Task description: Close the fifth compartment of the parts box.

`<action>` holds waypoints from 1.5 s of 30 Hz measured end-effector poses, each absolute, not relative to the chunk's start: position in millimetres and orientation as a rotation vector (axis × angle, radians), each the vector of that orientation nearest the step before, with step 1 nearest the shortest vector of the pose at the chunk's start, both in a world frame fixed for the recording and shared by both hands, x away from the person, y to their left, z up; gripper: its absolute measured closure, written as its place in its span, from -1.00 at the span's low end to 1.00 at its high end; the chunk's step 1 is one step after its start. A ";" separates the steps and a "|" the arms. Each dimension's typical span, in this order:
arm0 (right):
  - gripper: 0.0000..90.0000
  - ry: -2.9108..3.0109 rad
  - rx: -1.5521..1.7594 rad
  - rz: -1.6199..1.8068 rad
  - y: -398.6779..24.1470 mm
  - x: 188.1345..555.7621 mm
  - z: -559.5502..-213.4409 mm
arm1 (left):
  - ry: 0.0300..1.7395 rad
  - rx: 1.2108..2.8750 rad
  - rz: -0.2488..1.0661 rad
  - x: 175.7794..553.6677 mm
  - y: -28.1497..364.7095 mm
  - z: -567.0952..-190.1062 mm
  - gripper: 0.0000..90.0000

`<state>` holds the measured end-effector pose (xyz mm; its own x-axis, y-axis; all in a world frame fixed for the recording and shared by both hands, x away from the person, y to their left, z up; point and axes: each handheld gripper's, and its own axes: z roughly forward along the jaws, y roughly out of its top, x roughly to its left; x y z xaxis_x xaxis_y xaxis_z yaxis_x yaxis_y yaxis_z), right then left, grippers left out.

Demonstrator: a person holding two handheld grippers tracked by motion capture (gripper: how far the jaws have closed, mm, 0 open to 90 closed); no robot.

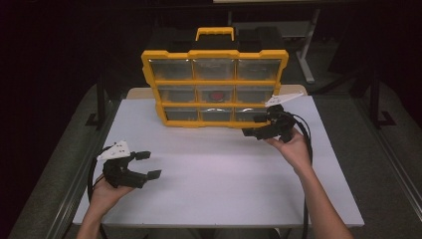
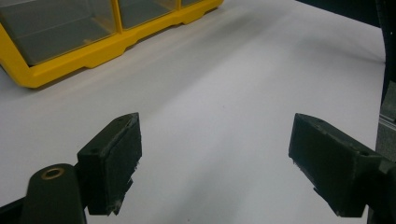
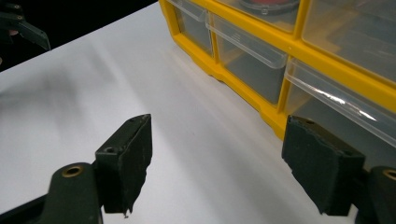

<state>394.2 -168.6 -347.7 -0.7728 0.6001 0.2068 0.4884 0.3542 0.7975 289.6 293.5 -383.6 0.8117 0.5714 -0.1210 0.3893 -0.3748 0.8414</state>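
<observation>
Organizer (image 1: 214, 82) upright at the table's (image 1: 214, 184) far edge, its bottom-right drawer (image 3: 327, 112) just ahead of the right gripper (image 1: 260, 126), whose 2 jaws stand wide and empty; left gripper (image 1: 148, 165), also wide and empty, lies well apart.

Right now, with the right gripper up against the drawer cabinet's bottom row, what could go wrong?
1. The yellow drawer cabinet stands upright on the white table with nothing bracing it; a push or drawer pull may tip or slide it.
2. The right gripper is open beside the bottom-right drawer; its jaw may snag the clear lip.
</observation>
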 end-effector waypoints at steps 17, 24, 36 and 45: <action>-0.53 2.463 1.046 1.394 -194.5 377.3 -363.0 | 0.742 2.016 0.233 290.2 296.3 -387.7 -0.61; -0.53 2.451 1.073 1.391 -202.4 372.6 -371.3 | 0.748 2.023 0.232 290.7 296.4 -388.9 -0.61; -0.61 2.430 1.086 1.398 -214.1 360.5 -376.2 | 0.763 2.018 0.238 291.1 299.0 -391.7 -0.61; -0.64 2.414 1.121 1.391 -222.6 348.5 -384.8 | 0.771 2.020 0.240 291.1 300.8 -394.6 -0.61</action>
<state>348.5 -222.6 -384.8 -0.7130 0.6614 0.2329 0.5332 0.2958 0.7926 291.1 300.8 -394.6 0.7839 0.6070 -0.1309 0.4255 -0.3715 0.8252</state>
